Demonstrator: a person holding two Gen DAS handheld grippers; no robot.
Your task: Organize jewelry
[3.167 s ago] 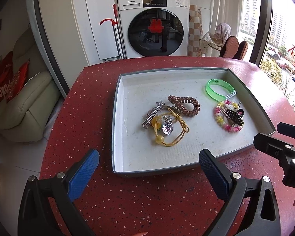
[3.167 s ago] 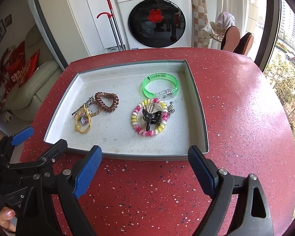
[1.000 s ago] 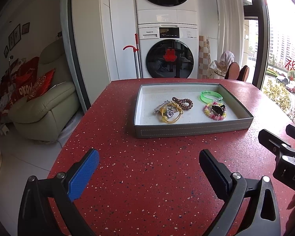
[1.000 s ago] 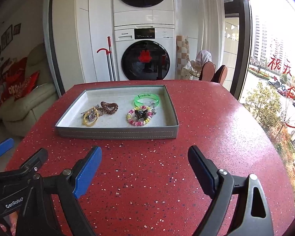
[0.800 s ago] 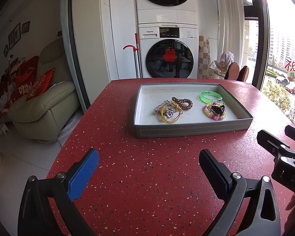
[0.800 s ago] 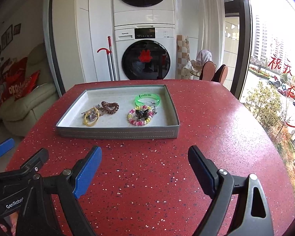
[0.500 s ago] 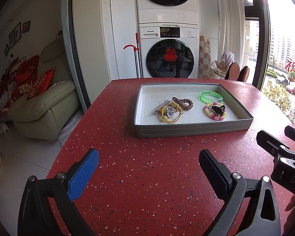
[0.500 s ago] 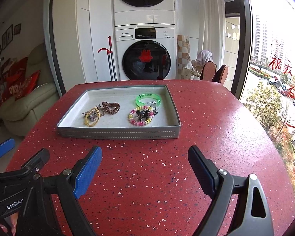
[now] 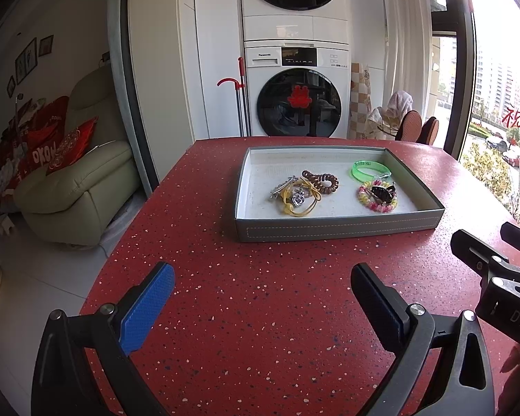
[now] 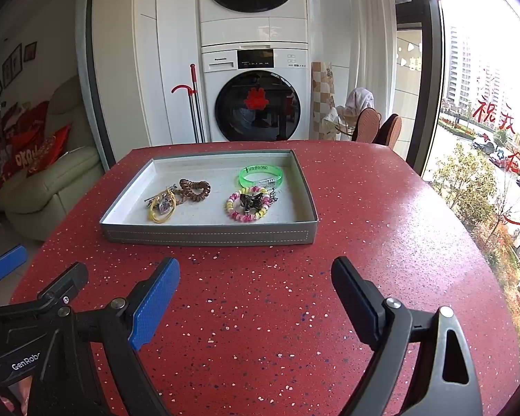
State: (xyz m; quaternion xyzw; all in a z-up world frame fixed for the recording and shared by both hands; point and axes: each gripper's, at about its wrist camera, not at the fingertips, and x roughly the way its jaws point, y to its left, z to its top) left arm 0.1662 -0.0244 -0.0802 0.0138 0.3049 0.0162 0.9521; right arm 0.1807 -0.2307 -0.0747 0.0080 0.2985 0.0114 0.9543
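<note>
Grey tray (image 10: 208,235) on red speckled table (image 10: 381,242), holding green bangle (image 10: 260,175), beaded bracelet (image 10: 248,204), brown coil tie (image 10: 195,190), yellow hair tie (image 10: 161,209). Left gripper (image 9: 261,298) and right gripper (image 10: 254,293): jaws wide apart, empty, hovering before the tray's near wall, well apart from the jewelry.

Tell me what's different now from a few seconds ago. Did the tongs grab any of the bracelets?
No. Both tongs pulled back from the tray and tilted up, so it looks farther away and the washing machine shows fully. The left tongs and right tongs stayed open and empty. The green bracelet, beaded bracelet, brown hair tie and yellow hair tie stayed put in the tray.
</note>
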